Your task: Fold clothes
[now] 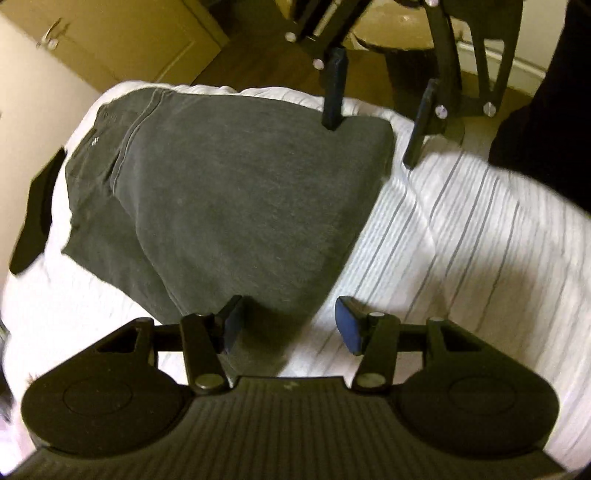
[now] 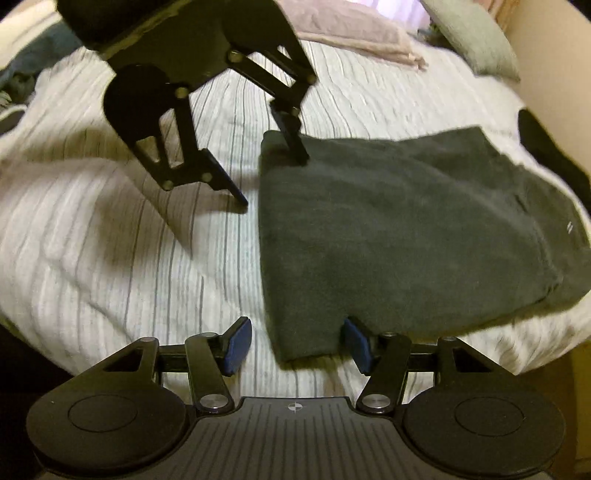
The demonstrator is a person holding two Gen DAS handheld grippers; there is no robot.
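Observation:
A dark grey folded garment [image 1: 229, 192] [image 2: 388, 229] with a seam and a small white logo lies flat on a white striped bedspread [image 1: 461, 229] [image 2: 110, 240]. My left gripper [image 1: 291, 326] [image 2: 272, 181] is open and straddles one corner of the fold edge: one finger stands on the cloth, the other on the bedspread beside it. My right gripper [image 2: 297, 343] [image 1: 370, 144] is open at the opposite corner of that edge, with the corner lying between its blue pads. Neither gripper holds cloth.
A black object [image 1: 33, 221] [image 2: 546, 147] lies past the garment's waistband end. A pinkish folded blanket [image 2: 351, 29] and a green pillow [image 2: 476, 40] sit further up the bed. Beyond the bed's foot are cabinet doors [image 1: 110, 37] and a round bin [image 1: 399, 33].

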